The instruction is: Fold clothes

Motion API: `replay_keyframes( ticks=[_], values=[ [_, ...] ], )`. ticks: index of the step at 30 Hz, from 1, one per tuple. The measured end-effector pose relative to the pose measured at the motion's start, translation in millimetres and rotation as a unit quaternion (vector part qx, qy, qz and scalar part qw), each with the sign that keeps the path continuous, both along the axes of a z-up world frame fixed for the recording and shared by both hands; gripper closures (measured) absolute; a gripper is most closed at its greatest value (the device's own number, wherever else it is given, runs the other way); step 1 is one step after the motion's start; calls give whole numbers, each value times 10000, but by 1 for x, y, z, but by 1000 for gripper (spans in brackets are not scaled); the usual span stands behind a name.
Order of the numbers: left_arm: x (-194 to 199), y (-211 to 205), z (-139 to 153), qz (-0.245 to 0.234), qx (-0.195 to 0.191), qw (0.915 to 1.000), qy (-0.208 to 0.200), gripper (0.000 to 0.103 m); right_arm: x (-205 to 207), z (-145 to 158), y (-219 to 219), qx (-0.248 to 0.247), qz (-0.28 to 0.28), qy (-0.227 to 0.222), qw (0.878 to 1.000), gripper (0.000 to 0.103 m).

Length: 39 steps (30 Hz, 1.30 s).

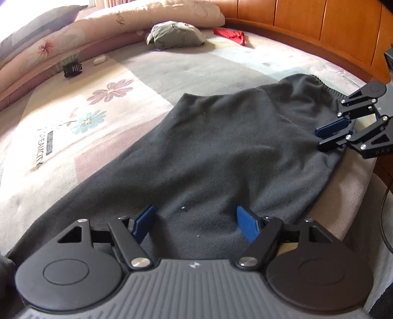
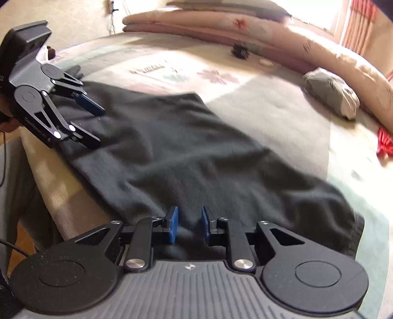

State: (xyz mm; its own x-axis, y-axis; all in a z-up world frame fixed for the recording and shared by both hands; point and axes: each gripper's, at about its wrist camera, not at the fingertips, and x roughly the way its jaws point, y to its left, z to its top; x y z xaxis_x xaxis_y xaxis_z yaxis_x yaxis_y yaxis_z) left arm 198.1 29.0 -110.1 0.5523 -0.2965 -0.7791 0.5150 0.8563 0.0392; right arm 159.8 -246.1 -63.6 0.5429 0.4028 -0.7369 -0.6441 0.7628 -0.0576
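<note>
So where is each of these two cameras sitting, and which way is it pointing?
Left wrist view: sits on the left gripper, looking along its open fingers across the dark garment toward the wooden headboard; the right gripper shows far right.
Right wrist view: sits on the right gripper, looking the opposite way along the garment; the left gripper shows upper left.
Shared: the garment, the bed, the grey bundle and the red item.

Matt dark cloth garment (image 1: 221,152) on a soft printed bedsheet (image 1: 73,127); glossy wooden headboard (image 1: 319,22) behind.
</note>
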Motion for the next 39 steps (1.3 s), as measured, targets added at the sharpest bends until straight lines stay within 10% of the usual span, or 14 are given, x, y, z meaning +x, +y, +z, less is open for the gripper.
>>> replay_keyframes(
  ticks=[14,22,29,39],
  values=[
    [31,-50,21,26,-293,9992,-255,25,8,-12,-62,131,-1759,-95,9843,58],
    [35,-32,5,457,-235,9987,-23,23,-31,-16,-85,227,-2032,73,9789,57],
    [69,-74,21,24,-982,9951,-119,23,23,10,-61,337,-1862,-666,9797,53],
    [125,-71,-10,911,-1140,9892,122,25,56,-26,-89,460,-2349,-243,9706,63]
  ],
)
